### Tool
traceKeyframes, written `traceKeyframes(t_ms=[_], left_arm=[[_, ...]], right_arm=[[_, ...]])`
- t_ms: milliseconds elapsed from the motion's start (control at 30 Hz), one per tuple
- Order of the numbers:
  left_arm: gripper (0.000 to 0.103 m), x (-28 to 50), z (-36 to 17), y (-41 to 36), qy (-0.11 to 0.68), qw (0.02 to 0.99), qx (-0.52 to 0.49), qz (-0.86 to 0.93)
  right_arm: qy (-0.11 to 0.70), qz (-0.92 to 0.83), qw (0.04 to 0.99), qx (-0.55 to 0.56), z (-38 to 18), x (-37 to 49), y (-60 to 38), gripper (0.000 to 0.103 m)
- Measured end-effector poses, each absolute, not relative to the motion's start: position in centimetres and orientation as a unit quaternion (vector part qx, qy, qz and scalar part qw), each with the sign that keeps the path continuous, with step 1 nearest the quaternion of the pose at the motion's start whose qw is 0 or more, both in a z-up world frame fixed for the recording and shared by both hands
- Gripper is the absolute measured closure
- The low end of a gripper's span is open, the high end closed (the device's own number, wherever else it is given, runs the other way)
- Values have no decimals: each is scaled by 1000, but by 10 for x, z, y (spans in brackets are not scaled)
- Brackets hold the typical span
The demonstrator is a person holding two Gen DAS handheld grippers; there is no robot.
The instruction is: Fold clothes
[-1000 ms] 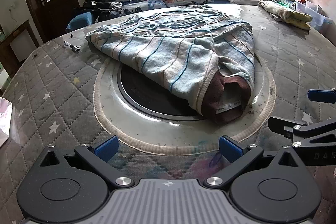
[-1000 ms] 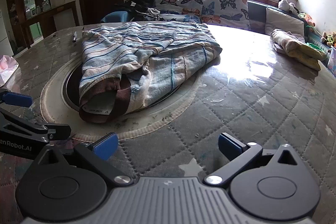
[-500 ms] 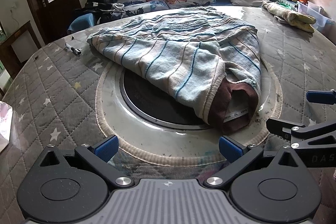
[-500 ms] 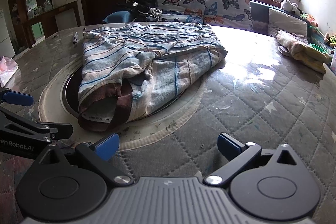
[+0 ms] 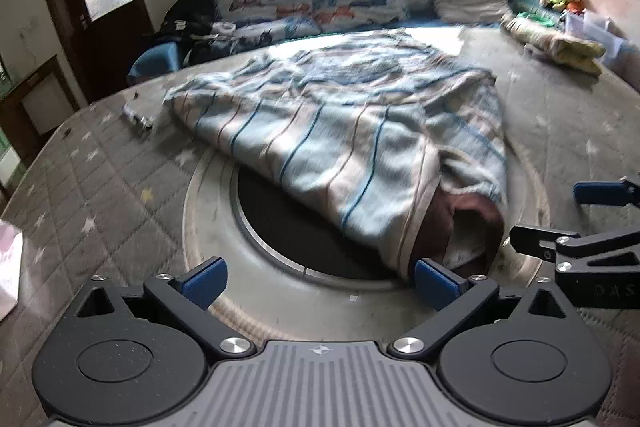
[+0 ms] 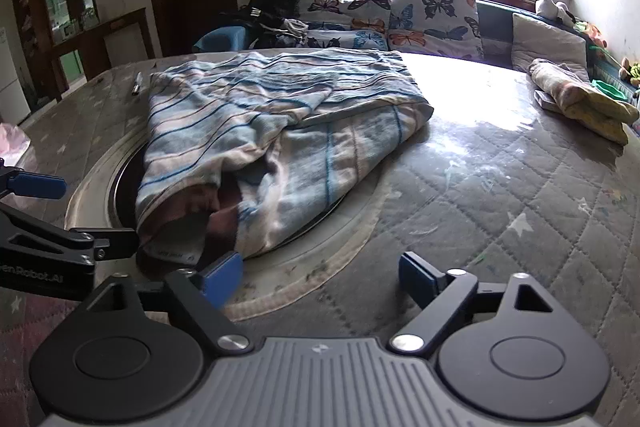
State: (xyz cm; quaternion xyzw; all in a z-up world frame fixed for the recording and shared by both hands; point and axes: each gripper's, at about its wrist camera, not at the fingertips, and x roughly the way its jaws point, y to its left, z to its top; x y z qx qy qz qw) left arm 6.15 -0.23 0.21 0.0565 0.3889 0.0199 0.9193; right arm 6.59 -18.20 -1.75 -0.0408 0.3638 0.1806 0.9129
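A striped blue, white and brown garment lies crumpled over the round table's centre, its brown collar end facing me. My left gripper is open, its right fingertip right at the collar's edge. My right gripper is open too, its left fingertip just short of the collar. Neither holds cloth. Each gripper shows at the edge of the other's view: the right one, the left one.
The quilted table cover surrounds a pale ring and a dark inset disc. A folded yellowish cloth lies at the far right. A small pen-like object sits far left. A sofa with butterfly cushions stands behind.
Both grippers have moved forward toward the garment's collar end, which now sits much closer to the fingertips. The garment itself has not shifted.
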Motion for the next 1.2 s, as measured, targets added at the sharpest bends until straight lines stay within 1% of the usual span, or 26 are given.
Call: traceKeyframes(t_ms=[67, 100, 167, 200, 267, 367, 433, 500, 600, 667, 700, 733, 767, 867, 1000, 1100, 1167, 1200], left_arm=[[15, 65, 5, -2, 382, 923, 54, 10], [17, 66, 6, -2, 379, 924, 53, 4], [26, 70, 7, -4, 375, 926, 51, -13], [27, 72, 8, -5, 373, 926, 51, -23], [38, 75, 8, -10, 370, 926, 54, -47], [50, 80, 5, -19, 370, 924, 67, -76], [54, 82, 3, -24, 369, 922, 76, -91], [55, 82, 3, -28, 366, 921, 84, -103], [64, 83, 0, -32, 363, 919, 100, -114], [75, 86, -4, -31, 370, 916, 100, -116], [77, 86, -5, -30, 371, 916, 101, -118], [82, 86, -5, -29, 371, 915, 100, -119], [85, 87, -6, -28, 372, 915, 100, -120], [90, 87, -6, -22, 371, 916, 93, -121], [91, 85, -4, -16, 369, 918, 82, -117], [92, 84, -3, -11, 369, 920, 72, -109], [92, 80, -2, -7, 370, 921, 64, -104], [92, 77, 0, -5, 369, 922, 61, -102]], right_arm=[[365, 178, 913, -35, -16, 70, -186, 24], [365, 178, 913, -31, -15, 72, -188, 26], [365, 177, 914, -23, -14, 76, -191, 35], [365, 177, 914, -18, -13, 78, -193, 36], [365, 177, 914, -11, -11, 82, -195, 42], [364, 182, 914, -6, -8, 88, -196, 49], [363, 188, 913, -6, -6, 92, -195, 51], [361, 194, 912, -10, -3, 96, -193, 52], [361, 206, 909, -19, -1, 102, -185, 55], [362, 214, 907, -26, -2, 106, -179, 58], [362, 219, 906, -29, -2, 108, -176, 60], [363, 225, 904, -32, -3, 110, -172, 62], [364, 229, 902, -34, -3, 111, -169, 62], [368, 238, 898, -41, -6, 117, -160, 65], [369, 242, 896, -54, -11, 121, -151, 71], [367, 243, 896, -63, -14, 122, -146, 83], [366, 244, 895, -70, -16, 123, -142, 96], [365, 245, 895, -72, -17, 122, -141, 98]])
